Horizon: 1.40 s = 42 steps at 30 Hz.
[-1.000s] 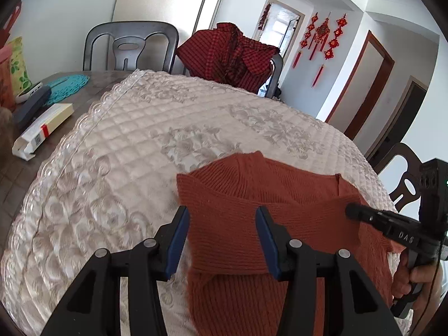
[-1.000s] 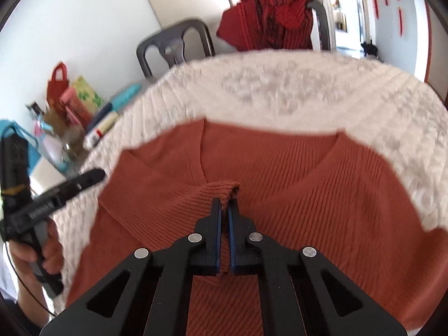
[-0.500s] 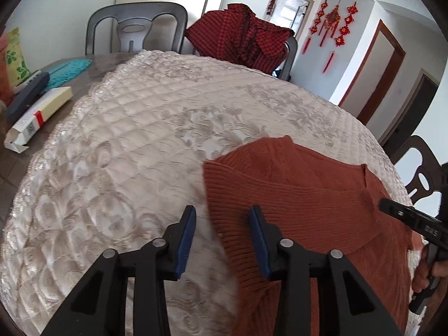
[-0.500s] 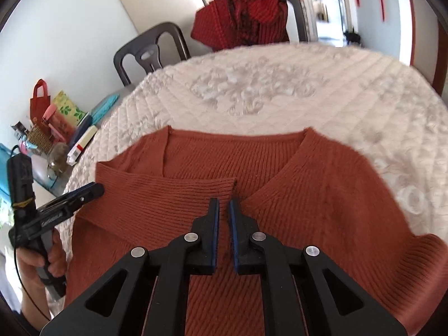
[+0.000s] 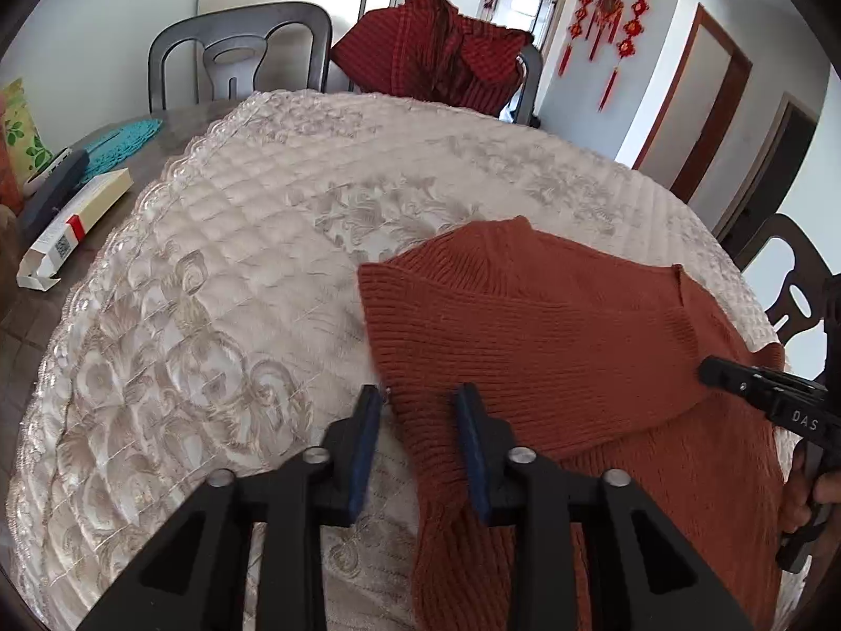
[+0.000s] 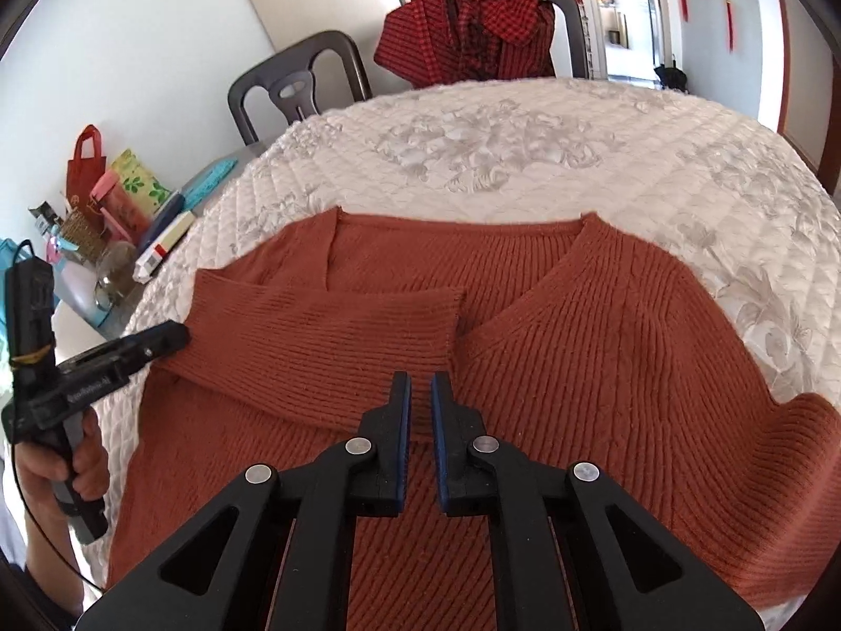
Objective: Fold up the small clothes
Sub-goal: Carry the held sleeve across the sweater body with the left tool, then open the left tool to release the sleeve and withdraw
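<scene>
A rust-orange knit sweater lies flat on the quilted cream table cover. Its left sleeve is folded across the chest, cuff near the V-neck. My right gripper hovers just behind that cuff, jaws slightly apart and empty. My left gripper is open over the sweater's left folded edge, holding nothing. The sweater also shows in the left wrist view, with the right gripper at its far side. The left gripper shows at the sweater's left side in the right wrist view.
A red checked garment hangs on a chair at the far side. A dark empty chair stands beside it. A white box, a teal mat, bags and jars crowd the bare table at left. Another chair is at right.
The right gripper let go of the sleeve cuff, opened slightly and drew back. The left gripper slid left off the sweater to its folded edge and narrowed a little.
</scene>
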### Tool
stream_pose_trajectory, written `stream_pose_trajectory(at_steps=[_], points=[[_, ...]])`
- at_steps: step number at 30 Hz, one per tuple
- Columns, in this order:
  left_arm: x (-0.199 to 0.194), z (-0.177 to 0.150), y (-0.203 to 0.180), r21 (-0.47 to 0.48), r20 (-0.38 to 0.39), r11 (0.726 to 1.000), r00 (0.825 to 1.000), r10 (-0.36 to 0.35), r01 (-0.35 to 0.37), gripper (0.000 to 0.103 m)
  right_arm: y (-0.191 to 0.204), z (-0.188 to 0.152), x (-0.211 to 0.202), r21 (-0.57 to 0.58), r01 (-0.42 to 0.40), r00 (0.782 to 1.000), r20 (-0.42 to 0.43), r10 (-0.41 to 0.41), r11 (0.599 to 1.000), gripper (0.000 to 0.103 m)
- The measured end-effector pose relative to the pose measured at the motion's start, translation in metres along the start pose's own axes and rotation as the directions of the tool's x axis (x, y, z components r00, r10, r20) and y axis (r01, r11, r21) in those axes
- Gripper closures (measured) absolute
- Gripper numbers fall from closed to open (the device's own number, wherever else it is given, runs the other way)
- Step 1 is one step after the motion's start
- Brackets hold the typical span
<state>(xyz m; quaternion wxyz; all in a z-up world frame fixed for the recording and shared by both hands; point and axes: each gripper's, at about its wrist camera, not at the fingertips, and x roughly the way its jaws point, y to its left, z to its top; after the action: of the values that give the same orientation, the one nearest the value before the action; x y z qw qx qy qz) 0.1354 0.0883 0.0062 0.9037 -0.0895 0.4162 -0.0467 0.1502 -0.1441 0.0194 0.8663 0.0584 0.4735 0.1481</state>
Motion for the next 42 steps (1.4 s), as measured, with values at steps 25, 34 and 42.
stream_pose_trajectory(at_steps=[25, 34, 42], points=[[0.031, 0.030, -0.013, 0.044, -0.001, 0.998, 0.999, 0.046, -0.045, 0.095, -0.008, 0.030, 0.033, 0.040, 0.010, 1.000, 0.010, -0.010, 0.999, 0.096], [-0.003, -0.006, -0.012, 0.046, 0.000, 0.999, 1.000, -0.005, 0.005, 0.094, 0.009, -0.010, -0.004, -0.051, 0.007, 1.000, -0.001, -0.007, 0.999, 0.096], [-0.031, -0.015, -0.015, 0.005, 0.034, 1.000, 0.999, 0.016, -0.016, 0.088, 0.005, -0.026, -0.020, -0.039, 0.023, 1.000, 0.017, -0.023, 0.999, 0.093]])
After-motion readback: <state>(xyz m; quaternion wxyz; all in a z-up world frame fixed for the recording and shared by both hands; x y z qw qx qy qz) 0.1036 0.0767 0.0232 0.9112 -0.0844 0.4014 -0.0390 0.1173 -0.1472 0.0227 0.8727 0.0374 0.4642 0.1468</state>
